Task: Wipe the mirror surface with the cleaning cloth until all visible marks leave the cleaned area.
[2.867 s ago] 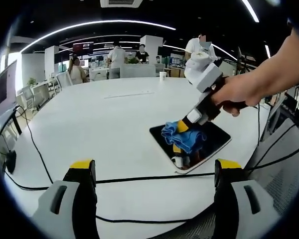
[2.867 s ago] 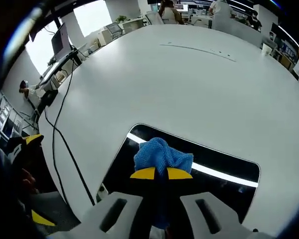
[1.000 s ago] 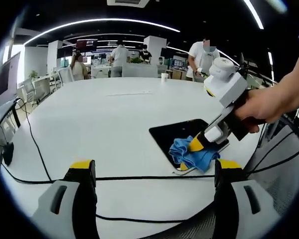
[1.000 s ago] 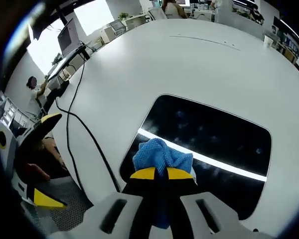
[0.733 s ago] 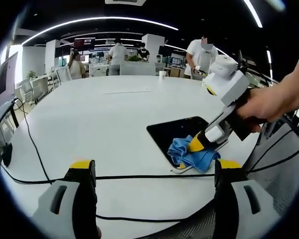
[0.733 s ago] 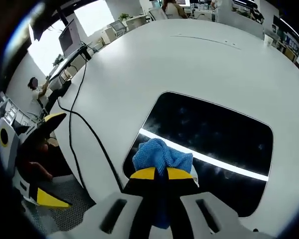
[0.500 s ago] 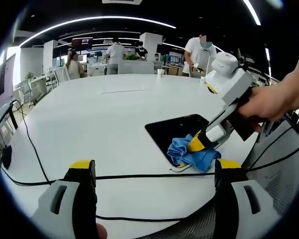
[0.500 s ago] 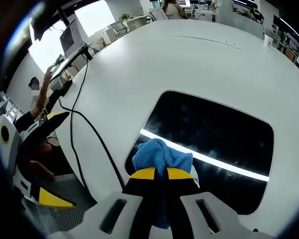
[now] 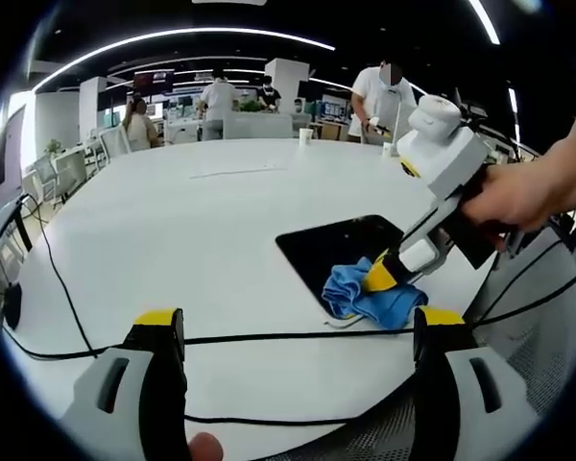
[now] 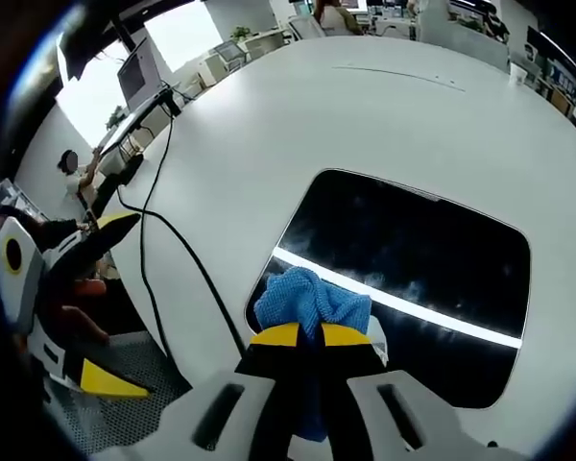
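Note:
A dark rectangular mirror [image 9: 344,248] [image 10: 413,254] lies flat on the white table, reflecting a bright ceiling light strip. My right gripper [image 10: 310,335] [image 9: 376,278] is shut on a blue cleaning cloth [image 10: 310,301] [image 9: 370,296], pressing it onto the mirror's near corner by the table edge. A hand holds that gripper in the left gripper view. My left gripper [image 9: 298,331] stands open and empty over the table's near edge, apart from the mirror; it also appears at the left of the right gripper view [image 10: 72,317].
A black cable [image 9: 269,338] runs across the table's near edge and another [image 10: 163,211] trails off the left side. A white cup [image 9: 300,135] stands at the far end of the table [image 9: 192,211]. Several people stand at desks beyond.
The cloth and my right gripper have slid from the mirror's middle to its near corner. The left gripper has stayed open in place.

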{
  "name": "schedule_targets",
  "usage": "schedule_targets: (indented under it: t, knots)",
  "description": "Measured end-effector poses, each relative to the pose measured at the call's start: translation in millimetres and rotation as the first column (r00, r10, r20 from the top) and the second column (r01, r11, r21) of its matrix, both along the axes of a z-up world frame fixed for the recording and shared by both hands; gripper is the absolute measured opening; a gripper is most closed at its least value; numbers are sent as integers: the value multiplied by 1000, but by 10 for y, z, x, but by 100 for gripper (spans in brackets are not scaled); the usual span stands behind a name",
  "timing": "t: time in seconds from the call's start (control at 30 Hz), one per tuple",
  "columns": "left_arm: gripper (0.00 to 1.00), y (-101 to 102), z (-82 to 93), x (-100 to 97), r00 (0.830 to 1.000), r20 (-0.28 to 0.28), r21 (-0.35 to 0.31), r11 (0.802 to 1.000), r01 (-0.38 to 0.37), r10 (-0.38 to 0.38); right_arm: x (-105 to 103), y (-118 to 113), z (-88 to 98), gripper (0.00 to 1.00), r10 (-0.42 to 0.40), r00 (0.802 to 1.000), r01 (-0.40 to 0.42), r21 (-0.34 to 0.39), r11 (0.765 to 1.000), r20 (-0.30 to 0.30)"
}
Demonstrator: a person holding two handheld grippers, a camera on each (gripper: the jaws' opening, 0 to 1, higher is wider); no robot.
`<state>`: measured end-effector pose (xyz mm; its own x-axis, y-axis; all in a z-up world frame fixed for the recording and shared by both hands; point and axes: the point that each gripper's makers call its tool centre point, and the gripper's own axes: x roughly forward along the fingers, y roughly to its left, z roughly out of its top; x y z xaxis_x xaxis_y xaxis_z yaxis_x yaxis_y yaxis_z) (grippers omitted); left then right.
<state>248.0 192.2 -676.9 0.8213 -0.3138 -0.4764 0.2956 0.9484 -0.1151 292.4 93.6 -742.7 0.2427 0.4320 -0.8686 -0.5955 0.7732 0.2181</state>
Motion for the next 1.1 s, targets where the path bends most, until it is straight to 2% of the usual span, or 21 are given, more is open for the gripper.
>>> schedule_targets:
  t: [0.3, 0.57, 0.7, 1.1]
  knots:
    - [99, -19, -26, -10, 1000, -11, 6, 1000, 11, -11, 23, -8, -24, 0, 7, 1000, -7, 1, 1000, -16]
    - [99, -44, -34, -23, 1000, -18, 5, 1000, 19, -19, 59, -167, -25, 0, -7, 1000, 7, -1, 1000, -23]
    - [99, -41, -9, -8, 1000, 0, 4, 1000, 17, -17, 56, -255, -13, 0, -21, 1000, 21, 2, 1000, -21]
    - [99, -63, -34, -19, 1000, -18, -10, 1000, 24, -24, 85, -483, 40, 1, -59, 998, 59, -6, 998, -24]
